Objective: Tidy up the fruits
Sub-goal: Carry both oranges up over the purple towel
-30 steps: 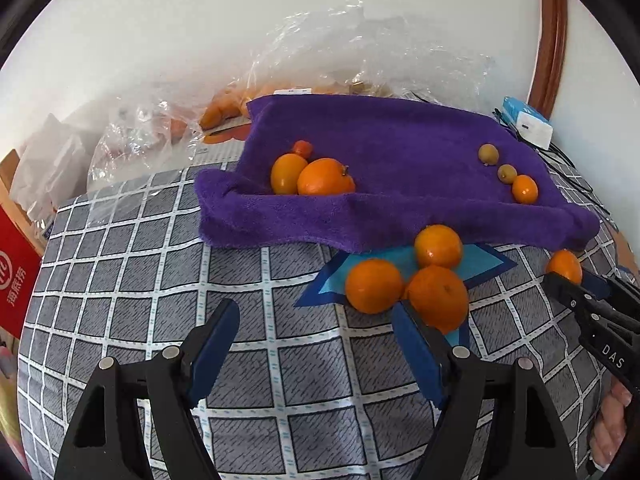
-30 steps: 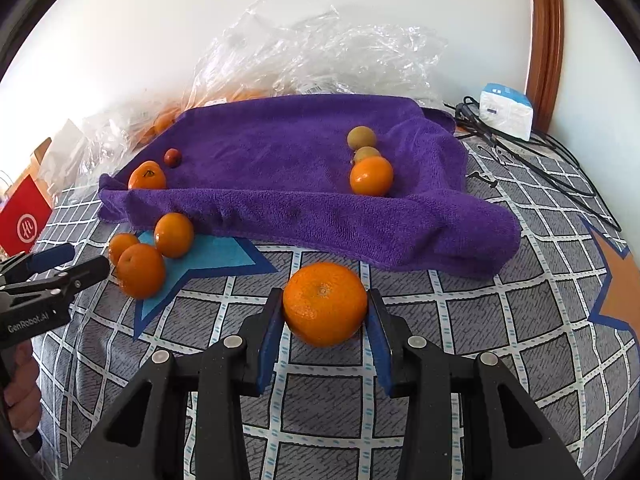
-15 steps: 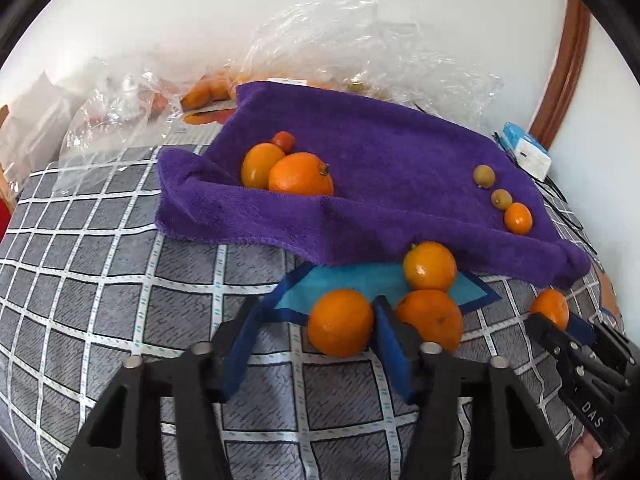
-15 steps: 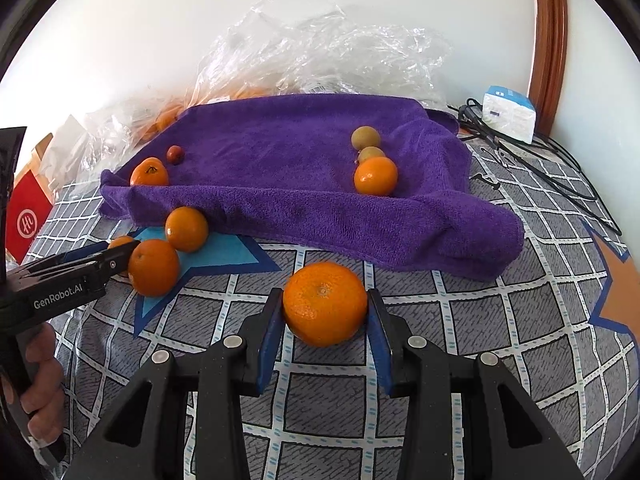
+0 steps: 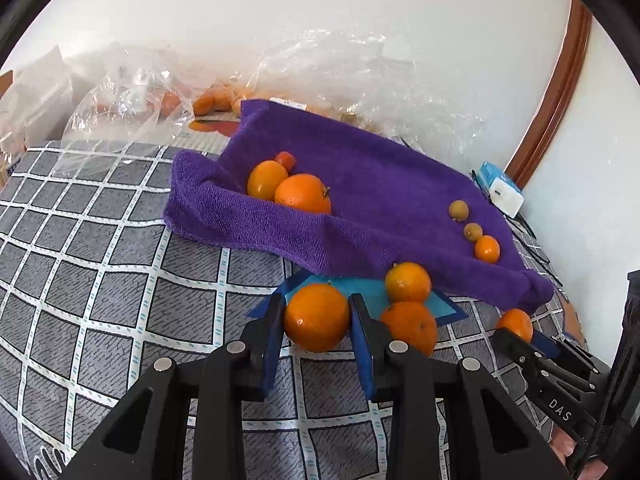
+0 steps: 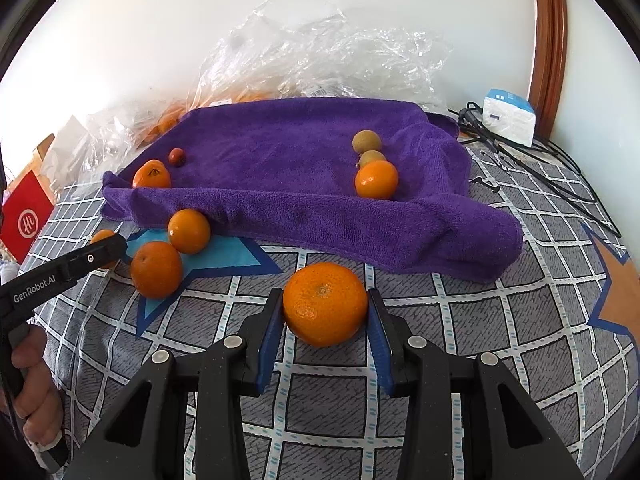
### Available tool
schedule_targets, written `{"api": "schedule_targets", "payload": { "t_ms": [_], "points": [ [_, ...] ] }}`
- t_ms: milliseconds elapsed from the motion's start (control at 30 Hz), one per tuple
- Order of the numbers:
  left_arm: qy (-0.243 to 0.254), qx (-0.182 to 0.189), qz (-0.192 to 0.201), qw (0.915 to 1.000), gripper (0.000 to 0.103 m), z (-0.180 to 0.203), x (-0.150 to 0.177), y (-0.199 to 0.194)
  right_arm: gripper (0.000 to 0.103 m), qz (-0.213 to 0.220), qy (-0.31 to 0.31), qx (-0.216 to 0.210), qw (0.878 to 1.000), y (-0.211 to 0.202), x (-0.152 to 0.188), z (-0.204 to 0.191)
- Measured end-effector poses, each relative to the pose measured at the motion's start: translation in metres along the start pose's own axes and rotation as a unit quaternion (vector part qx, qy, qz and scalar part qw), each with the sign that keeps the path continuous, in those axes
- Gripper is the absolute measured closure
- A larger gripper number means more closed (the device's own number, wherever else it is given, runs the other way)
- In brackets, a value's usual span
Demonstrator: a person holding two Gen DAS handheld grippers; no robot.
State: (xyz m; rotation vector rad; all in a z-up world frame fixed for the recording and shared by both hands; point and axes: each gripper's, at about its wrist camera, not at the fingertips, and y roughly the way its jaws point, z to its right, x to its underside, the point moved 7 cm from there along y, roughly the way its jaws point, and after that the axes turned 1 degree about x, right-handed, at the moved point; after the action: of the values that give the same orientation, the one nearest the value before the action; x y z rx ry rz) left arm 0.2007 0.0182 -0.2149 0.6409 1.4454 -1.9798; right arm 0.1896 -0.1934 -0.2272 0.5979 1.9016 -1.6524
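**Both grippers clamped on oranges, front of towel**

Checked bedspread (image 6: 500, 320) covers the whole surface, blue star patches on it. Purple towel (image 6: 288, 168) lies across the far half, front edge rolled into a ridge. Crumpled clear plastic (image 6: 320, 52) sits behind the towel against the wall, more oranges blurred inside it.

Left gripper (image 5: 316, 320): blue pads pressed on both sides of an orange (image 5: 317, 317), at the star patch just in front of the towel ridge. Closed on it. Can't tell if it's lifted or still touching the bedspread.

Right gripper (image 6: 325, 310): pads tight on the big orange (image 6: 325, 304), stem scar facing up, just in front of the towel edge. Closed on it.

Two loose oranges (image 5: 408, 326) right beside the left gripper's right finger, one behind the other, on the star patch. The front one is touching or nearly touching that finger.

On the towel, left end: orange pair (image 5: 303, 194) touching, small red fruit (image 5: 285, 159) just behind. Right end: a row of three, small orange (image 6: 376, 179) nearest, two brown-green fruits (image 6: 367, 140) behind it.

White and blue box (image 6: 509, 117) and black cables at the far right, off the towel.
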Motion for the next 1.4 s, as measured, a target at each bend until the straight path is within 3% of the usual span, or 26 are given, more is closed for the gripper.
{"api": "schedule_targets", "payload": {
  "t_ms": [767, 1000, 1200, 1400],
  "points": [
    [-0.035, -0.008, 0.049, 0.9981, 0.073, -0.014, -0.009, -0.02, 0.063, 0.023, 0.022, -0.004, 0.999, -0.013, -0.006, 0.009],
    [-0.063, -0.017, 0.056, 0.9963, 0.073, -0.03, -0.012, -0.024, 0.063, 0.038, 0.041, -0.013, 0.998, -0.026, -0.04, 0.013],
    [-0.092, -0.021, 0.05, 0.9943, 0.073, -0.042, -0.015, -0.02, 0.063, 0.039, 0.006, -0.004, 0.999, -0.002, -0.081, 0.003],
    [-0.091, -0.044, 0.048, 0.9937, 0.073, -0.053, -0.03, -0.021, 0.063, -0.022, -0.003, -0.022, 1.0, 0.049, -0.087, -0.008]
  ]
}}
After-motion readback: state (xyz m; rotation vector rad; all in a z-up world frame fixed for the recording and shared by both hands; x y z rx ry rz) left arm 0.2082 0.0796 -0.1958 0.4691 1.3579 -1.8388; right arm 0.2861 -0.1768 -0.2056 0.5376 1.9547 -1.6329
